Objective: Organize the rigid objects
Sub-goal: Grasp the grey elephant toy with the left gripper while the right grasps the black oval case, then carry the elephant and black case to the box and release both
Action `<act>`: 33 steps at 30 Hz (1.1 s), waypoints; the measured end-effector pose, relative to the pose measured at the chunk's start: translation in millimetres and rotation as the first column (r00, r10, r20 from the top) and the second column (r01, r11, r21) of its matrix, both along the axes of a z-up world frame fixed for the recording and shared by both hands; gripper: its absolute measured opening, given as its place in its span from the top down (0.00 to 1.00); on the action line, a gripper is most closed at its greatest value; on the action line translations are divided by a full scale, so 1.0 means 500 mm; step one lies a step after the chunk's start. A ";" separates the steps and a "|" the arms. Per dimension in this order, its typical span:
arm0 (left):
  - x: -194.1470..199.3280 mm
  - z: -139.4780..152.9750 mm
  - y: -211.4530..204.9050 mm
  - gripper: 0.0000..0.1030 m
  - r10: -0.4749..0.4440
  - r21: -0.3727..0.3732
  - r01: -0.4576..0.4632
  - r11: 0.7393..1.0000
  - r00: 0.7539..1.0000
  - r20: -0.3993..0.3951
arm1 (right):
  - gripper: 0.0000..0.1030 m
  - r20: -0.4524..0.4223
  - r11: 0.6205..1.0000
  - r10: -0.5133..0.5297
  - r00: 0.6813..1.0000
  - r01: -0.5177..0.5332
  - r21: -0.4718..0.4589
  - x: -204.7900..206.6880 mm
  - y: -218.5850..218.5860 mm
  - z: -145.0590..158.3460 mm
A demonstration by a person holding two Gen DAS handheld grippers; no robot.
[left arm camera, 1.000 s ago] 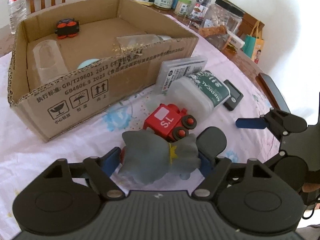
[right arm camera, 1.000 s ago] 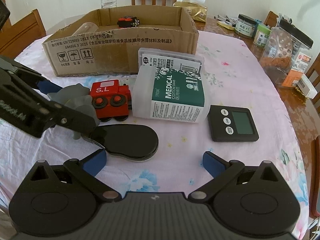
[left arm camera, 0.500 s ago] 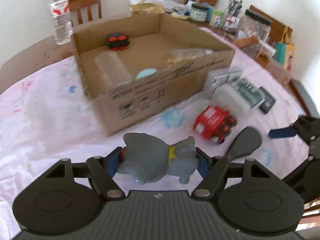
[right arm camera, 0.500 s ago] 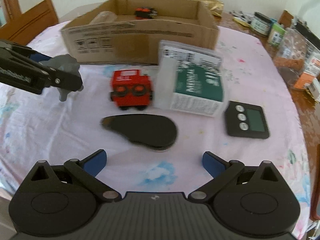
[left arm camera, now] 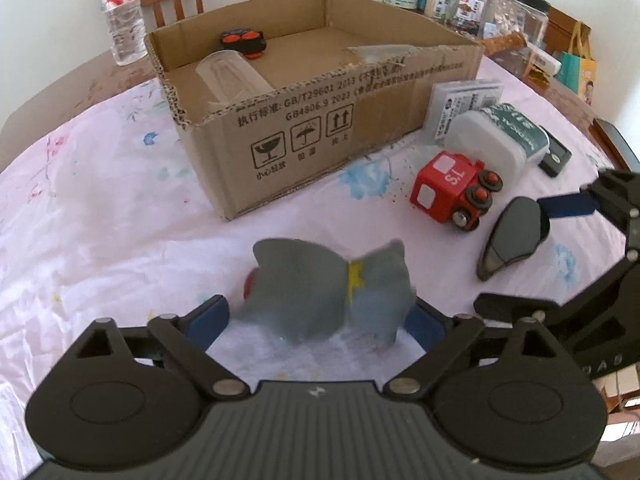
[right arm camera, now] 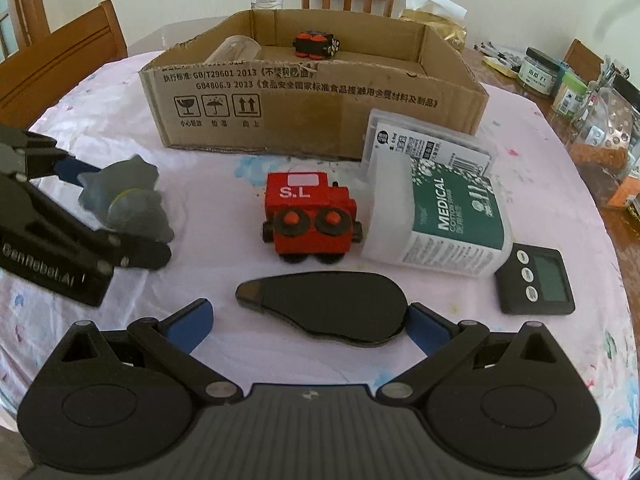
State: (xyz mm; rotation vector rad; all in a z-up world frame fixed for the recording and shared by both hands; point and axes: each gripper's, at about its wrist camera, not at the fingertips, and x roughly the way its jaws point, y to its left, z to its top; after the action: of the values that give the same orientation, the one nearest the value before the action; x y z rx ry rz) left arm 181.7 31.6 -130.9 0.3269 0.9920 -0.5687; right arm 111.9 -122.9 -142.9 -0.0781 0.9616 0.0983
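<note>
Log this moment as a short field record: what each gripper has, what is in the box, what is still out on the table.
left gripper: shut on the grey elephant toy, held above the tablecloth
right gripper: open, around the wide end of the black flat case lying on the cloth
cardboard box: holds a black and orange toy and a clear cup on its side
still out: red train, medical swab box, black timer
</note>
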 end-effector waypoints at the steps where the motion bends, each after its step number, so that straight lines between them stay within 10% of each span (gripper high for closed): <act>1: -0.003 -0.001 0.000 0.05 -0.006 0.000 0.006 1.000 1.000 0.007 | 0.00 -0.003 1.000 -0.004 1.000 0.004 0.000 0.000 -0.001 0.000; 16: 0.005 0.007 0.020 0.06 -0.036 -0.030 0.036 0.999 0.999 -0.005 | 0.00 0.019 0.997 -0.080 0.997 0.080 -0.001 0.001 0.007 -0.003; 33: 0.013 0.014 0.007 0.29 -0.034 -0.074 0.032 0.997 0.999 -0.029 | 0.10 0.017 0.998 -0.067 0.998 0.067 -0.021 0.002 0.010 0.009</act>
State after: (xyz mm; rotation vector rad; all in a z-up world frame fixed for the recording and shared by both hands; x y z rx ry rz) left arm 188.0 35.3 -123.7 0.2701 0.9934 -0.6402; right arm 112.8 -117.9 -138.4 -0.0660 0.9482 0.0257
